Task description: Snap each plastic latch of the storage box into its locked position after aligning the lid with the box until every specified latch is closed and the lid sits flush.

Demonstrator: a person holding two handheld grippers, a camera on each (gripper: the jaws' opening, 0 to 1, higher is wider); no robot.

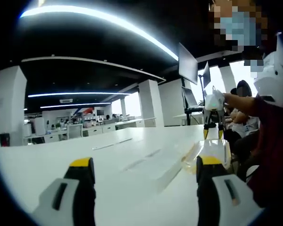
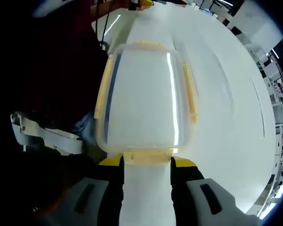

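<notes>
A clear storage box (image 2: 141, 94) with its lid on lies on the white table (image 2: 226, 108), with yellow latches along all its sides. The near-end latch (image 2: 147, 155) sits just ahead of my right gripper (image 2: 147, 163), whose open jaws flank it. Long latches run down the left side (image 2: 103, 92) and the right side (image 2: 191, 92), and a short one (image 2: 148, 44) is at the far end. In the left gripper view the box (image 1: 179, 162) is seen low and edge-on, my left gripper (image 1: 145, 163) is open before it, and the right gripper (image 1: 213, 109) hangs over its far end.
A person in a dark sleeve (image 1: 269, 141) stands close on the right of the table (image 1: 61, 150). Monitors (image 1: 187, 63) stand at the table's far end, with seated people beyond. In the right gripper view, the person's dark clothing (image 2: 47, 70) borders the box's left side.
</notes>
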